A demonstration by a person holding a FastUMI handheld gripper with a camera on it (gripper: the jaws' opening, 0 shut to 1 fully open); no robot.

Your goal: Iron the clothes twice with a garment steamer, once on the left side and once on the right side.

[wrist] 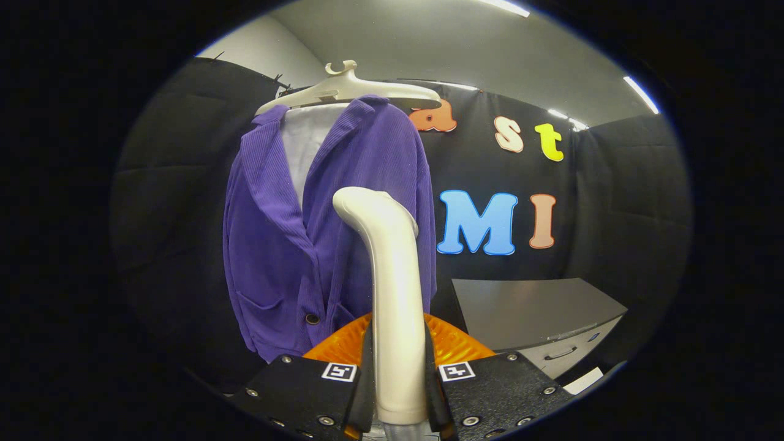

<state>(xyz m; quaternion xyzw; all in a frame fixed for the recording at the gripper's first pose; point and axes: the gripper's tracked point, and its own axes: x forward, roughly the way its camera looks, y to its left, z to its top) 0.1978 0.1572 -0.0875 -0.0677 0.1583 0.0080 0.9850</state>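
A purple corduroy jacket (343,233) hangs on a pale plastic hanger (349,92) in front of the black cloth wall, with a white lining showing at its collar. My gripper (398,373) is shut on the cream handle of the garment steamer (392,282), which stands upright between the fingers. The steamer's curved head (361,205) points left toward the right half of the jacket's front, and I cannot tell whether it touches the cloth. An orange part of the steamer (456,343) shows just behind the fingers.
A dark grey cabinet (533,309) with a light drawer front and handle (560,353) stands to the right of the jacket, low against the wall. The black cloth wall closes the space behind and on both sides.
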